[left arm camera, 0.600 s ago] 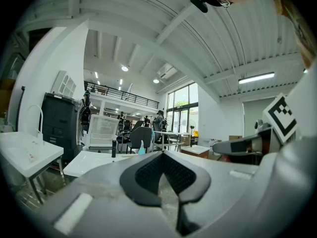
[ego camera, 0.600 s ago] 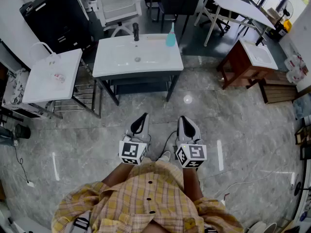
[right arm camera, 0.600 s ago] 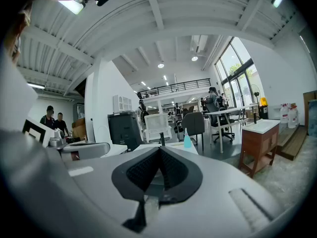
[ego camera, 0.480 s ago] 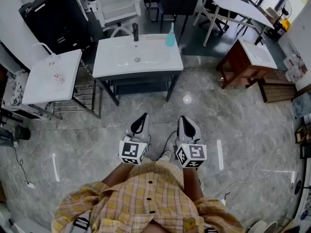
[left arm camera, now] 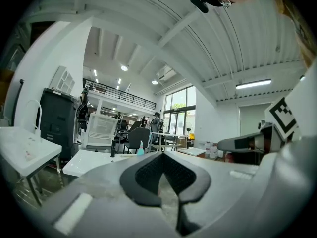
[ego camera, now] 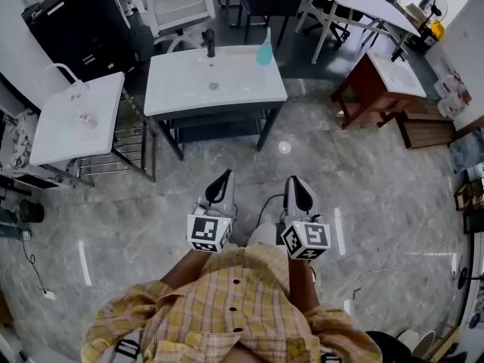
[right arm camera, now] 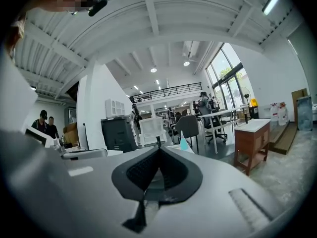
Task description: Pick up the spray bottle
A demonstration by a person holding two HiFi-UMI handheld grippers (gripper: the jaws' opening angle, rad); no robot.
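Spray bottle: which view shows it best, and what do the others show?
The head view: the spray bottle stands whole, unblocked, at the white basin top's far right corner. Both gripper views show only a tiny, distant teal shape.

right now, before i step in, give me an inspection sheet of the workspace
surface: white counter with a sink, ahead of the person, mostly bare
job's things: teal spray bottle upright at the counter's far right corner, untouched
clutter: black faucet at the counter's back edge
grippers: left gripper and right gripper both shut, empty, held near the body, well short of the counter
cables: thin cable on the floor at left
surroundings: side table with a bag at left, wooden cabinet at right, chair behind the counter
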